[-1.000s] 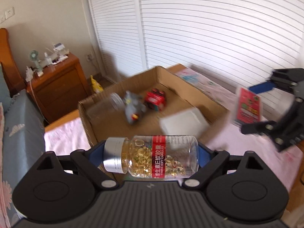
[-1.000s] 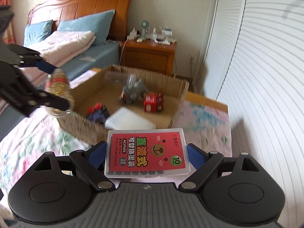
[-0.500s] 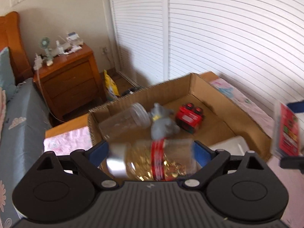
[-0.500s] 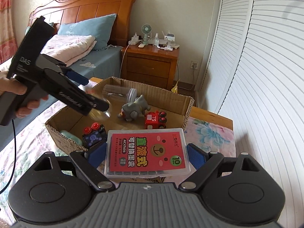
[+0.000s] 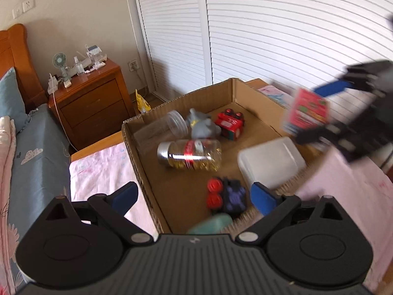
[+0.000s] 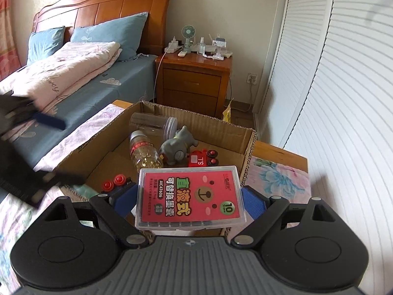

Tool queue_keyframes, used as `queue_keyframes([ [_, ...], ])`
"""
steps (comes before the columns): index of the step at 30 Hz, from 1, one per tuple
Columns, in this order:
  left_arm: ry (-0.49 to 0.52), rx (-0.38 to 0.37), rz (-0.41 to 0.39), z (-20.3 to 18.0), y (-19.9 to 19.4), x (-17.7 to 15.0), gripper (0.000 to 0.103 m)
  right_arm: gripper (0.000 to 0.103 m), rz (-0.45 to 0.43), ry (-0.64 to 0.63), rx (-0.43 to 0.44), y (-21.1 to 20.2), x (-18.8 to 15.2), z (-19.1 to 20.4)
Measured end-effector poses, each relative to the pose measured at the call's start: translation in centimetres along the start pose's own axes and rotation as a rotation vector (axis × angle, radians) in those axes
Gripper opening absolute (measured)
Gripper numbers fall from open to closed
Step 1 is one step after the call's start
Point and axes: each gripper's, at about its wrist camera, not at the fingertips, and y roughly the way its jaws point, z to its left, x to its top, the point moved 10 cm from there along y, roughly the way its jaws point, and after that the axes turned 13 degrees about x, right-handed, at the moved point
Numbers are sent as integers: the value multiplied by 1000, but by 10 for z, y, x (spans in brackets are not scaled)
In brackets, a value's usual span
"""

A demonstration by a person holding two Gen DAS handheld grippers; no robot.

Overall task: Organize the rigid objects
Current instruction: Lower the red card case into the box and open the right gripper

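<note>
Your capsule bottle (image 5: 189, 156) in the cardboard box (image 5: 255, 103) is smeared by motion in the left wrist view, so its label can't be read. The right gripper (image 5: 316, 113) is blurred there too and runs off the right edge. The green object (image 5: 211, 225) at the box's near edge is half hidden behind your left gripper's body; what it is can't be told. From the right wrist, the cartridge case (image 6: 189, 198) covers most of the white container, and the left gripper (image 6: 36, 152) is a dark blur cut by the left edge.
</note>
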Motion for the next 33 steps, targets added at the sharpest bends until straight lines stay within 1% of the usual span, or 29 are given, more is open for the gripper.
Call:
queue_keyframes([
  [4,17,-2,-71,-7,-30,-9,99,92,9,43,-1,16,10,-4],
  [7,11,-26,-112,-12,-45,-12,99,92,14,67,-28,30,19,-10],
  [9,10,-41,-123,-15,-48,-15,99,92,17,90,-59,40,22,-15],
  [12,17,-36,-107,-19,-44,-21,99,94,39,120,-92,50,19,-20],
  [14,16,-36,-97,-20,-43,-26,99,101,33,127,-92,50,16,-19],
  [16,4,-39,-86,-20,-42,-31,99,103,21,130,-86,44,12,-17],
  [22,-28,-45,-43,-22,-39,-44,99,103,-2,183,-107,28,5,-17],
  [25,-57,-36,-20,-21,-39,-49,99,103,-5,184,-145,18,-2,-15],
  [29,-78,-23,15,-21,-38,-58,99,103,4,177,-191,7,-19,-9],
  [33,-94,-22,39,-22,-39,-65,99,103,-4,217,-198,-6,-43,-5],
])
